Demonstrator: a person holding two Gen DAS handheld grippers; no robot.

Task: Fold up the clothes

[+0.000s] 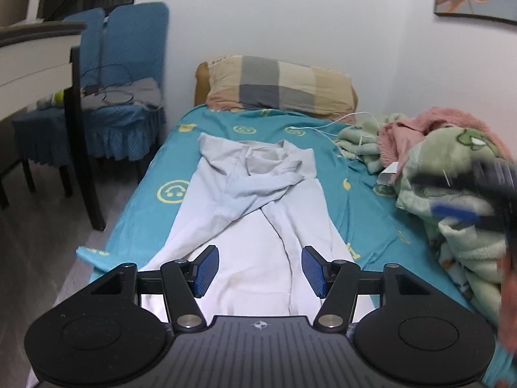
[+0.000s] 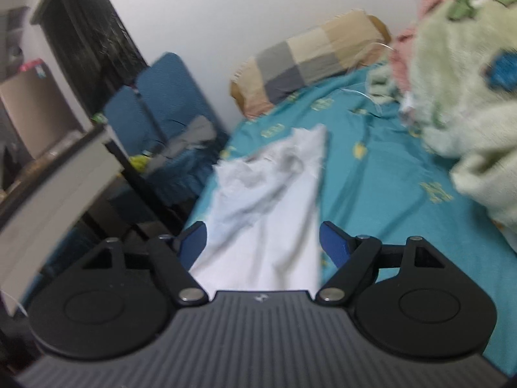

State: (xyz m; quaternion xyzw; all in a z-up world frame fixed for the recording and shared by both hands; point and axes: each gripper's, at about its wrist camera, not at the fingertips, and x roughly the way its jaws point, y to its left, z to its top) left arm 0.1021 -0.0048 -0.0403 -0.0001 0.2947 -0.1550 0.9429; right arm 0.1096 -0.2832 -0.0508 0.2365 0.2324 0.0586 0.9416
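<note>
My left claw (image 1: pixel 260 270) is wide apart and holds nothing. It hangs just above the near end of the pale shirt (image 1: pixel 258 213). My right claw (image 2: pixel 262 242) is wide apart too, with nothing in it. Its picture is blurry, so I think it is moving fast. In the left picture I can see it as a dark smear over at the right edge, above the blankets.

The shirt lies long and narrow down the middle of the bed, on the teal sheet (image 1: pixel 365 190) with yellow smiley faces. Both sides look turned in toward the middle. The sleeves lie crossed over the chest. The collar end points to the checked pillow (image 1: pixel 281 85). The near end, which I think is the hem, lies right under my claws.

So I judge the side folds are made, and the shirt has yet to be folded the short way. For that, each claw would have to pinch one near corner of the hem. Then both would lift together and carry it up toward the collar. They must go evenly, or the crossed sleeves could slip out.

A fluffy green blanket (image 1: pixel 458 207) and a pink one (image 1: pixel 429 123) are heaped on the right of the bed. A white cord (image 1: pixel 326 126) lies near the pillow. Blue chairs (image 1: pixel 129 74) stand on the left.
</note>
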